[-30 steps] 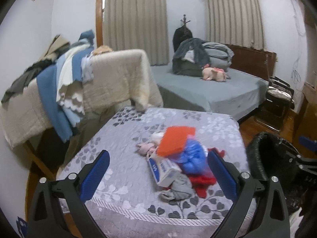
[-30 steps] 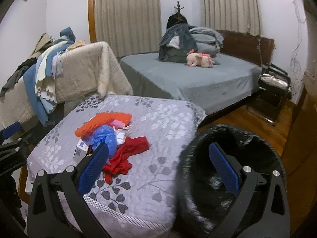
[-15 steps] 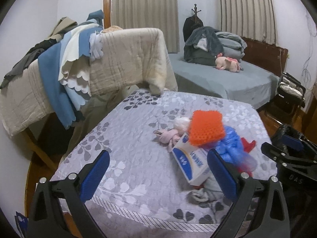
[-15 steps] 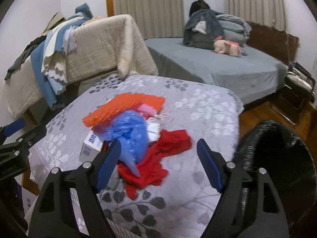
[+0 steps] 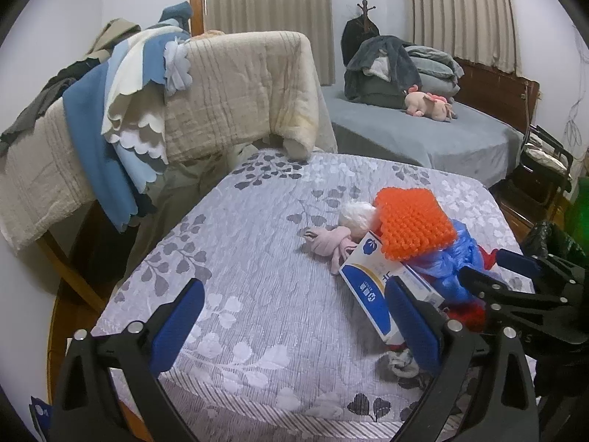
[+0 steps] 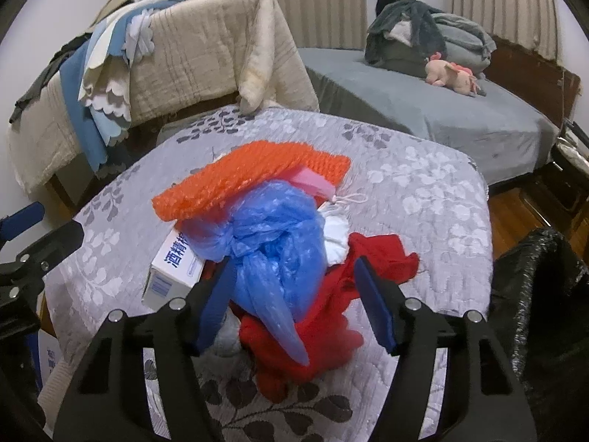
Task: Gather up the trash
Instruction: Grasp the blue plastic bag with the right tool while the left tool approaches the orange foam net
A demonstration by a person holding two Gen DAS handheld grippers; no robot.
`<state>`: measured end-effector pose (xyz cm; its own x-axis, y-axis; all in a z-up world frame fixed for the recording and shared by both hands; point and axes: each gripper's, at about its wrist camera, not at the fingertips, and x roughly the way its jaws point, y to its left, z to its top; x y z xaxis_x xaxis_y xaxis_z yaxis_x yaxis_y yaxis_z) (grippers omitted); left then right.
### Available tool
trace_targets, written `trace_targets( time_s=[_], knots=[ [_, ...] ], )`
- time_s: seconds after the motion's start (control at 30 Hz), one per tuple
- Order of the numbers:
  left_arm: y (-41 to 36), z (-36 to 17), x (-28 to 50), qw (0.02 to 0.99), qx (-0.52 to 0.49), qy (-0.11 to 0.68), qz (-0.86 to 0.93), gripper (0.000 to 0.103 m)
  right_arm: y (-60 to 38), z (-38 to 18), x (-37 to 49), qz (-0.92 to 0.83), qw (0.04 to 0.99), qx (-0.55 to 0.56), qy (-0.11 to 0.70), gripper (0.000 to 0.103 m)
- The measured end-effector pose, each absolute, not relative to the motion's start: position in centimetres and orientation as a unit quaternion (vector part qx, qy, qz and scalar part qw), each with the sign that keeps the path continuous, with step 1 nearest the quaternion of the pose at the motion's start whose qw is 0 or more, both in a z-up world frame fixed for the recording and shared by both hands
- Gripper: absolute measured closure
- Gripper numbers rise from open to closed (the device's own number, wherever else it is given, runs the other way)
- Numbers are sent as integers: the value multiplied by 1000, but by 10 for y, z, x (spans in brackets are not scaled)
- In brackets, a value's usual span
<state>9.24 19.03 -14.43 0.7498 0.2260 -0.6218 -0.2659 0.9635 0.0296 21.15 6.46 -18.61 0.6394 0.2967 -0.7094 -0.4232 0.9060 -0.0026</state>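
A heap of trash lies on the grey leaf-patterned bedspread (image 5: 257, 287): an orange bubble-wrap sheet (image 6: 250, 180), a blue plastic bag (image 6: 279, 254), a red cloth (image 6: 324, 331), a white and blue carton (image 5: 371, 287) and pink rags (image 5: 327, 243). My right gripper (image 6: 294, 305) is open, its blue pads on either side of the blue bag's lower end and the red cloth. My left gripper (image 5: 294, 328) is open and empty above the bedspread, left of the heap; the carton's lower end sits behind its right finger (image 5: 412, 320).
A black-lined trash bin (image 6: 533, 294) stands right of the covered surface. A rack draped with beige and blue blankets (image 5: 147, 110) stands at the left. A grey bed (image 5: 423, 136) with folded clothes and a pink plush toy lies behind. A dark chair (image 5: 545, 162) stands at the far right.
My right gripper has moved left and forward from over the bin onto the heap and now straddles the blue bag. My left gripper has drifted left, so the heap sits further right in its view.
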Motion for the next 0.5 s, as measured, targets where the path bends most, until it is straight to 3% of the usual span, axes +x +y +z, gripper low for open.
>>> trace_targets(
  time_s=[0.1,0.17,0.37,0.5],
  knots=[
    [192,-147,95,934,-33,331,130,7,68,-192,217,209,895,-84,385,51],
    [192,-148,95,934,-34,332,129,7,71,-194,218,224,889,-82,392,64],
    [192,-148,97,933,-35,334,127,7,71,-187,213,244,886,-83,384,81],
    [188,-146,97,934,-35,332,124,7,67,-179,210,253,887,-79,377,86]
  ],
)
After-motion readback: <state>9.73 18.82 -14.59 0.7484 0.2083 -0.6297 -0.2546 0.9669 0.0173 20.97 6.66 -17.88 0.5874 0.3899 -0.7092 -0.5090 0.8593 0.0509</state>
